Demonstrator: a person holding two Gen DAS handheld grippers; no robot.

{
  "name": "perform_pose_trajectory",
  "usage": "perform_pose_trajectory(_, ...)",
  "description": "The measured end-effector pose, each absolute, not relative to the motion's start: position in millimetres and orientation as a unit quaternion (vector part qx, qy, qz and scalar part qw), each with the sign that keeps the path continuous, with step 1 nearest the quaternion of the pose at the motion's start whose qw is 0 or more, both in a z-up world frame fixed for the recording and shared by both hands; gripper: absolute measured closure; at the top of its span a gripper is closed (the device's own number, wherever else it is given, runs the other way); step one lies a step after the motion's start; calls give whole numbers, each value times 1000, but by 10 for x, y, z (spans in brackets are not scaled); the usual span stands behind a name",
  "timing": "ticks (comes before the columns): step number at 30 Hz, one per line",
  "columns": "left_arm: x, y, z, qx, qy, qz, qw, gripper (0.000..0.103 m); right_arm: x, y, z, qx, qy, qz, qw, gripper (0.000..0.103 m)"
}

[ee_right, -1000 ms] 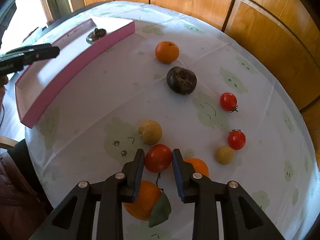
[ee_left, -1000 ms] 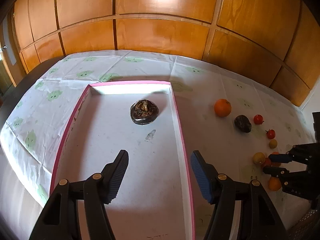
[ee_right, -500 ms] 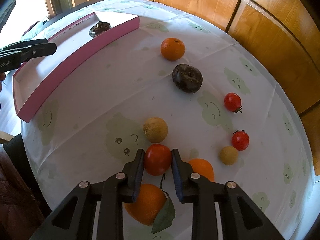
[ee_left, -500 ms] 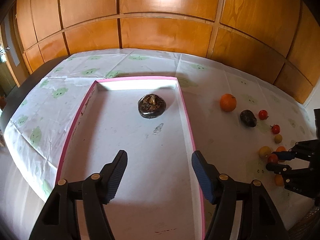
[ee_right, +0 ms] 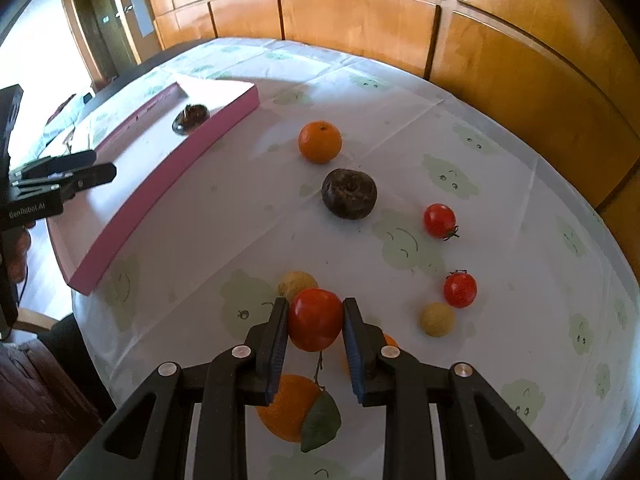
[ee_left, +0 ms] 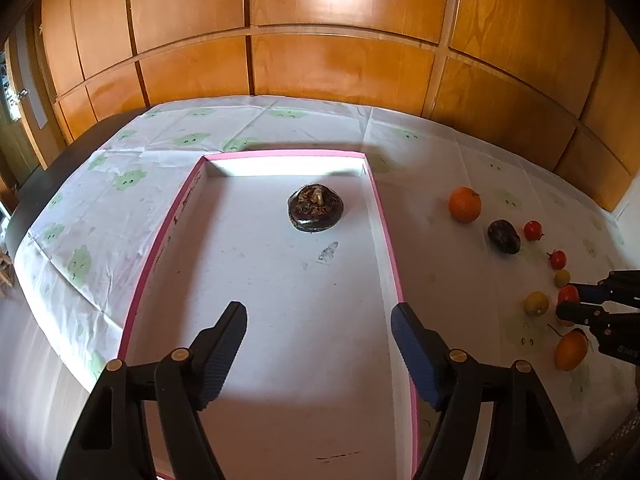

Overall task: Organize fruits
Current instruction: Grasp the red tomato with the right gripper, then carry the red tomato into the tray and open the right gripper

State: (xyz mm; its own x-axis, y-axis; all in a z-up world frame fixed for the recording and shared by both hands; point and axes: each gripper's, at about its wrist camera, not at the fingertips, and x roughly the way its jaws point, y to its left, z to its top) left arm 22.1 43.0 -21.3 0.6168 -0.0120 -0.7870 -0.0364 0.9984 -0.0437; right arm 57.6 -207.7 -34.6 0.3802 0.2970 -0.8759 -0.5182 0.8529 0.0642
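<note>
**Right claw pinches a red tomato above the desk**

The right claw (ee_right: 315, 326) is pressed on a smooth, round red tomato (ee_right: 315, 319); its 2 ribbed blue pads touch the tomato on both sides, and the fruit looks lifted off the cloth. Below it lies an orange with a green leaf (ee_right: 294, 408).

The left claw (ee_left: 319, 354) hangs over the flat pink-walled tray (ee_left: 386, 232) with its jaws spread, and they have just been opening wider; nothing is between them. Inside the tray rests 1 dark, wrinkled fruit (ee_left: 316, 208).

On the white desk cloth (ee_right: 500, 184), printed with pale green faces, lie a round orange (ee_right: 320, 141), a dark wrinkled fruit (ee_right: 349, 193), 2 small glossy tomatoes (ee_right: 439, 220) and 2 dull yellow round fruits (ee_right: 437, 319).
</note>
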Motion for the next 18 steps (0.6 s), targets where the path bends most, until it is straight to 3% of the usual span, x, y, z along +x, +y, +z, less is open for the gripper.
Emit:
perform_pose_trajectory(9, 201, 530, -223, -35, 434, 10, 900, 27, 563, -2041, -148, -52, 490, 257, 831, 77)
perform_pose_trajectory(18, 208, 750, -221, -58, 427, 30, 902, 27, 541, -1253, 55, -17, 470, 328, 820, 77)
